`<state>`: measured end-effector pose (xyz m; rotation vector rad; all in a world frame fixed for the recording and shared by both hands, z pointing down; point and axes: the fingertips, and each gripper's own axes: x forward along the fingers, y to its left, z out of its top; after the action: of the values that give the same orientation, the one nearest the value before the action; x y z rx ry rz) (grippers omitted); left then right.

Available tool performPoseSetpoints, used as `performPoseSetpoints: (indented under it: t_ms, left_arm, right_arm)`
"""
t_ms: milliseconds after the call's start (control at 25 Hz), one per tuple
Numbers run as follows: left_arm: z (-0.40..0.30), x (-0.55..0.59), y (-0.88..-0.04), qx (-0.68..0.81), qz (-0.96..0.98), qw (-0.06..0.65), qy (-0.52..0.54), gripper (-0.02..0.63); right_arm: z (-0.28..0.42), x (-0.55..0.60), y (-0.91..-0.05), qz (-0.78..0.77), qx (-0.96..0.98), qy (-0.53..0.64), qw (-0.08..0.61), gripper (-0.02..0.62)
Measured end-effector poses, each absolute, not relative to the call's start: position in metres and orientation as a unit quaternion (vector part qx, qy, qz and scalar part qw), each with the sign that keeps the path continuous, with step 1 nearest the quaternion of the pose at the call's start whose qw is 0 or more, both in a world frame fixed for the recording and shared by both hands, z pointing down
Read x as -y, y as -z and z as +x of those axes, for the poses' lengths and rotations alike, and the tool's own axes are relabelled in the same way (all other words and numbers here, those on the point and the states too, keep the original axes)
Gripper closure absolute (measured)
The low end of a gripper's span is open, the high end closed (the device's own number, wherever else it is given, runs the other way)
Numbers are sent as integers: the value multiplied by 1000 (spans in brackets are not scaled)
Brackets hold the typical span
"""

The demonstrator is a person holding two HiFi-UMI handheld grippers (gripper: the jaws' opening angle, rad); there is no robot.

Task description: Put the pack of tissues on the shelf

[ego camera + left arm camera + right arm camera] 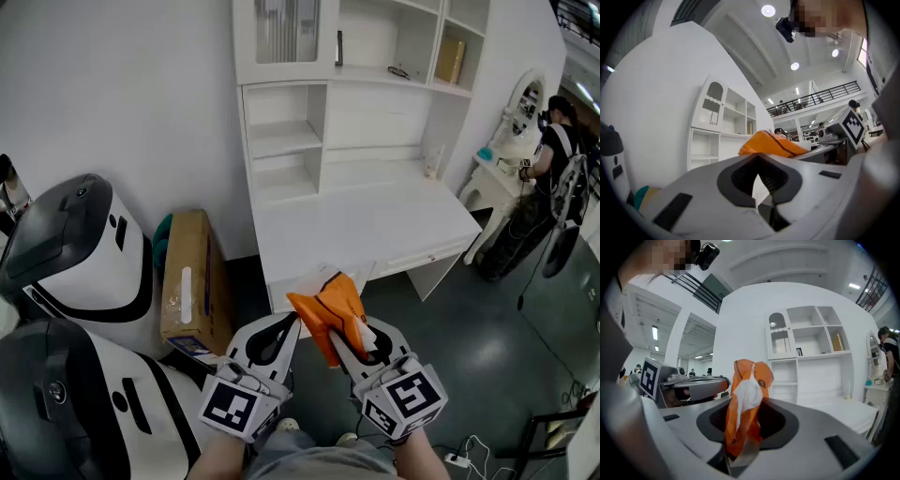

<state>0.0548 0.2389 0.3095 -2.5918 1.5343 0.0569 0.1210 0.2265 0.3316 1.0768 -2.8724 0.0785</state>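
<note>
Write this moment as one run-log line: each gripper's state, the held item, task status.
left gripper: shut, empty | right gripper: shut on orange pack of tissues | shelf: ahead, pack not yet placed

A plain white wall [122, 94] backs a white shelf unit [281, 141] with open compartments, a glass-fronted door [286, 33] at top left and a bare white counter [366, 225] below. The floor [487, 347] is dark grey and glossy. A cardboard box [192, 281] leans against the wall left of the unit. At far right stands a white vanity with an oval mirror [527, 101]. Round recessed lights [768, 10] shine from the high white ceiling.
</note>
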Motion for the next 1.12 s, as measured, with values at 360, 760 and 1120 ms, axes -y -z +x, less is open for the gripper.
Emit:
performPoseSetpoints:
  t_ms: [360,760,1120]
  left_arm:
    - [49,-236,-308,-500,-863,68,-23,575]
    - [27,-233,-311,-479,-874,69,-30,575]
    - [17,-231,-324,-459,-887,49,-30,575]
  right_arm:
    - [114,-226,-333,358,933,-24,36,451]
    - [92,-226,-337,379,924,-25,42,451]
    - [86,-230,-340,400,915,-42,30,449]
